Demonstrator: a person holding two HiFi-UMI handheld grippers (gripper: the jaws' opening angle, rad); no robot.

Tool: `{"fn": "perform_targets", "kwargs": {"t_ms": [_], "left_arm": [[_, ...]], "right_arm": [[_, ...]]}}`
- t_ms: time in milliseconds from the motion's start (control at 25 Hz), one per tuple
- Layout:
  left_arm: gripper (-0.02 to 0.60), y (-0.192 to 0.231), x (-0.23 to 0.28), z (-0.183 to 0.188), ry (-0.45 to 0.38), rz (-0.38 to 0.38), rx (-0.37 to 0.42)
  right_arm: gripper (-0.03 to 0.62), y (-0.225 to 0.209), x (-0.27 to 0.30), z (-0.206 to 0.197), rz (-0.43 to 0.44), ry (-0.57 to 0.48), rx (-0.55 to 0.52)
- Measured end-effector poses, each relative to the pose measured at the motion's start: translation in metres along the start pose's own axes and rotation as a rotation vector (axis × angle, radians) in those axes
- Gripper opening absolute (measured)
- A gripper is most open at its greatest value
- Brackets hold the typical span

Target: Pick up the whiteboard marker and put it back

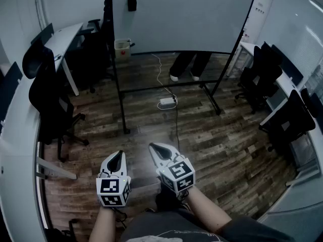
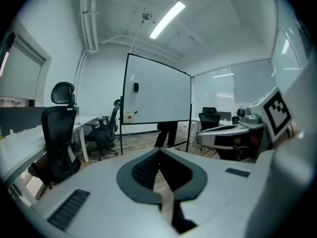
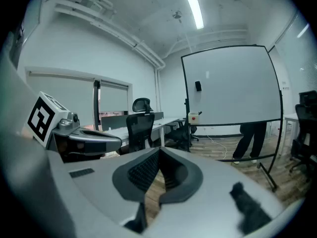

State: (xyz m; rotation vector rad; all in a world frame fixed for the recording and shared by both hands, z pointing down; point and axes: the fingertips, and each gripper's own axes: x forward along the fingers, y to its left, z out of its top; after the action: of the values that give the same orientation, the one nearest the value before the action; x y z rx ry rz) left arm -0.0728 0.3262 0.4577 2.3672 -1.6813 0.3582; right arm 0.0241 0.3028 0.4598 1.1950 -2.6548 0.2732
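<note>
Both tongs are held low in front of the person's lap, well apart from the whiteboard (image 1: 181, 14). The left gripper (image 1: 120, 154) is seen with its jaws pressed together at the tips and nothing between them. The right gripper (image 1: 153, 146), just beside it, is likewise closed and empty. Each carries its marker cube nearest the wrist. The whiteboard marker cannot be identified with certainty. A thin dark stick (image 3: 199, 113) is seen projecting from a small white box (image 1: 121, 46) mounted at the lower left corner of the board, and it is too small to be told apart further. A dark rectangular item (image 1: 131, 3) is fixed high on the board's left side. The board is carried on a black stand (image 1: 166, 88) whose cross bar and feet lie on the wooden floor (image 1: 222, 145) between the grippers and the board. A white power strip (image 1: 167, 103) with its cable (image 1: 160, 72) lies just in front of that bar. A person's legs (image 1: 189, 64) are visible behind the board. Black office chairs (image 1: 50, 105) and white desks (image 1: 63, 39) line the left side, and further chairs (image 1: 290, 120) line the right.
</note>
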Motion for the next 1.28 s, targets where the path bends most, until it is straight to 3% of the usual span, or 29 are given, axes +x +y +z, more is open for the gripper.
{"fn": "perform_targets", "kwargs": {"t_ms": [280, 760, 1000, 1280], "left_arm": [[0.014, -0.002, -0.021, -0.004, -0.021, -0.004, -0.008], [0.014, -0.015, -0.047, -0.012, -0.04, -0.048, -0.019], [0.014, -0.015, -0.025, -0.017, -0.037, -0.047, -0.023], [0.014, -0.002, 0.03, -0.001, -0.026, -0.07, -0.002]], "right_arm": [[0.021, 0.019, -0.012, -0.003, 0.001, -0.012, 0.002], [0.023, 0.021, -0.04, -0.02, -0.045, -0.006, 0.105], [0.023, 0.002, -0.036, -0.031, -0.068, 0.013, 0.111], [0.023, -0.042, 0.01, -0.021, -0.069, 0.002, 0.127]]}}
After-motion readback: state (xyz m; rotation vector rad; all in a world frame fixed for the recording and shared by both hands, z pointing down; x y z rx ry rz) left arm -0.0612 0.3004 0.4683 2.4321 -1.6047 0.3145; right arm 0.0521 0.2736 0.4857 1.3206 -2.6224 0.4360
